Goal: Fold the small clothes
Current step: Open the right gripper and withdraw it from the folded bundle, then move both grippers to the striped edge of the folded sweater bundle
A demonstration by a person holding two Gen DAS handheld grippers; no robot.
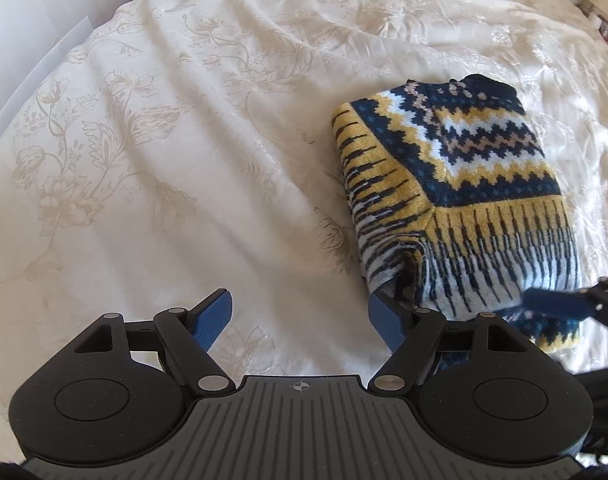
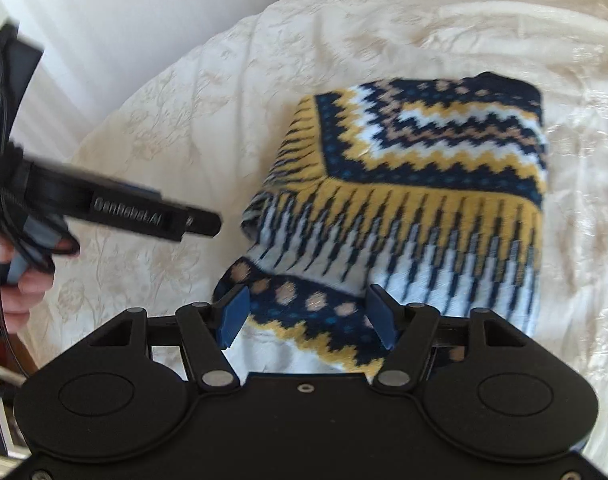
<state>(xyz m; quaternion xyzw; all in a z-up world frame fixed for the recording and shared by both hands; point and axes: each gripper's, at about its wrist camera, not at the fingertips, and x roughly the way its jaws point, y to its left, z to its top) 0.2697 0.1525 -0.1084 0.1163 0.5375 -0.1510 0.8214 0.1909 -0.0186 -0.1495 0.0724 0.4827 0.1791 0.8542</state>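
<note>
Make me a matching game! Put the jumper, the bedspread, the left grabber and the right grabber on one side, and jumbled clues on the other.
Things:
1. jumper
2. bedspread
3. left gripper
4. right gripper

Clues:
A. cream with a flower pattern
B. open over bare bedspread
C. folded, navy, yellow and white
D. open around the jumper's near edge

Pairs: 1-C, 2-A, 3-B, 4-D

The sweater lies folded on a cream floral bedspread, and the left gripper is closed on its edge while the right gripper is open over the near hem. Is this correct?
Not quite. The left gripper is open and holds nothing, its fingers spread over bare bedspread beside the sweater, as the left wrist view shows. The rest stands: the right gripper is open over the near hem.
</note>
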